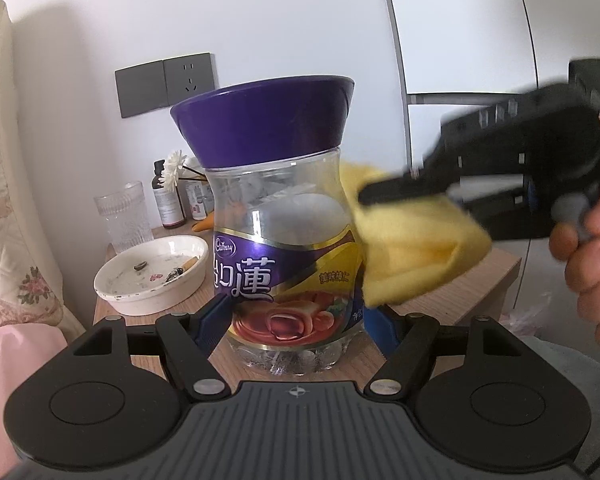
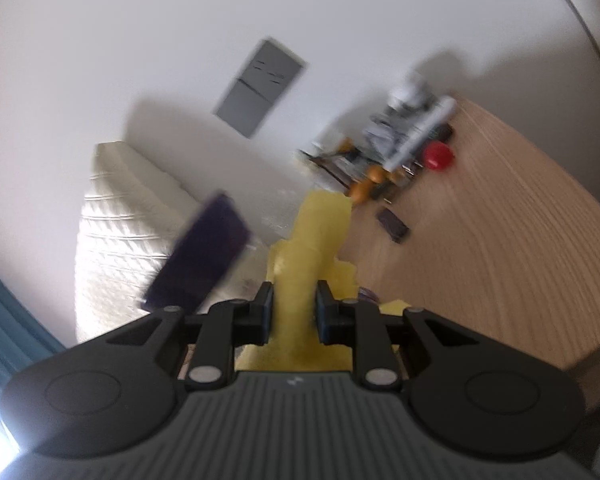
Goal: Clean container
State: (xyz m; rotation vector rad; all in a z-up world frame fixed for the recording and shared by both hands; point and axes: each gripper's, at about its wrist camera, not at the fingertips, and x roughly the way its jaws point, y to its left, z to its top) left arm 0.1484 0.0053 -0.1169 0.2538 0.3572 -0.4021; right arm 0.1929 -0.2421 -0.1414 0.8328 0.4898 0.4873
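Note:
A clear jar [image 1: 288, 240] with a purple lid [image 1: 264, 120] and a purple and yellow label stands upright between the fingers of my left gripper [image 1: 296, 320], which is shut on its lower body. My right gripper [image 1: 380, 192] comes in from the right, shut on a folded yellow cloth [image 1: 412, 248] that touches the jar's right side. In the right wrist view the right gripper [image 2: 292, 312] clamps the yellow cloth [image 2: 308, 256], and the purple lid [image 2: 204, 256] shows blurred at the left.
A wooden bedside table [image 1: 460, 292] holds a white dish [image 1: 152, 276] with cigarette butts, a ribbed glass [image 1: 120, 220], a dark bottle [image 1: 166, 196] and white flowers [image 1: 174, 168]. A padded headboard [image 1: 4, 200] is at the left. A wall socket [image 1: 168, 80] is behind.

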